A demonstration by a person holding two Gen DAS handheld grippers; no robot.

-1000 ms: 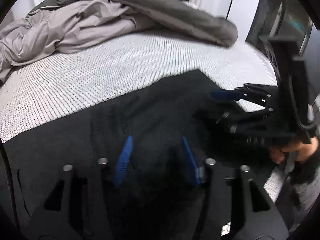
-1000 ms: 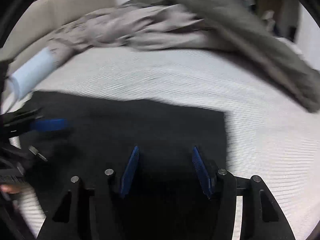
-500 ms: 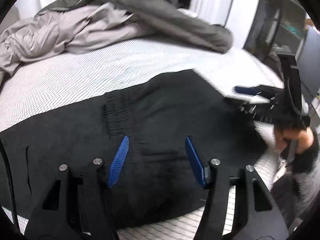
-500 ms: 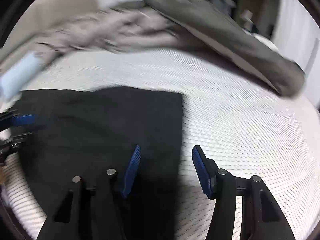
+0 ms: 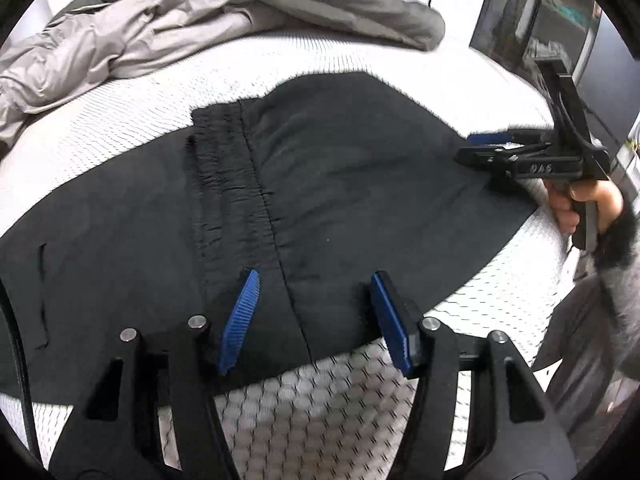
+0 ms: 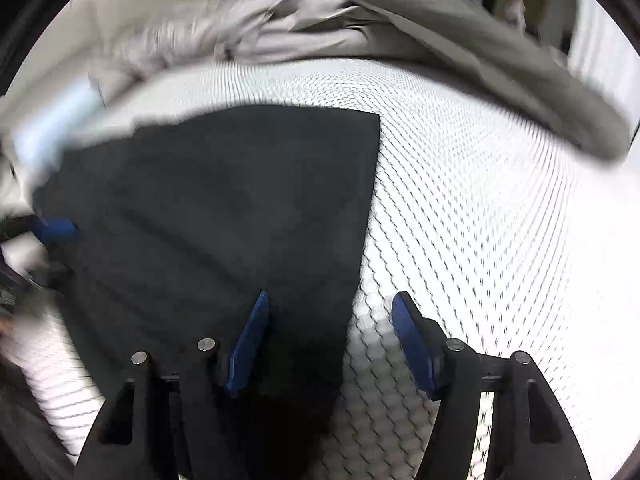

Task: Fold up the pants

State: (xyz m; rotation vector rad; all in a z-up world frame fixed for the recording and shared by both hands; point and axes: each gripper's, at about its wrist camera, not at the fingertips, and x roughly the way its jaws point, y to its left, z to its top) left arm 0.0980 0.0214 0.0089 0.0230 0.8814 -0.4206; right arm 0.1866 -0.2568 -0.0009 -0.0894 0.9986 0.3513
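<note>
Black pants (image 5: 340,184) lie flat and folded on the white mesh mattress (image 5: 320,412), the gathered waistband (image 5: 224,184) running down the middle of the left wrist view. My left gripper (image 5: 316,320) is open and empty above the pants' near edge. My right gripper (image 6: 332,340) is open and empty, straddling the pants' right edge (image 6: 364,240). It also shows in the left wrist view (image 5: 484,144) at the pants' right side. The pants (image 6: 224,208) fill the left half of the right wrist view.
A crumpled grey duvet (image 5: 168,28) lies along the far side of the mattress, also in the right wrist view (image 6: 400,20). A light blue roll (image 6: 56,120) shows blurred at the left. Dark furniture (image 5: 540,20) stands beyond the bed's right edge.
Both grippers have pulled back toward me and away from the pants. The right gripper has shifted right, from over the cloth to its right edge. Both stayed open.
</note>
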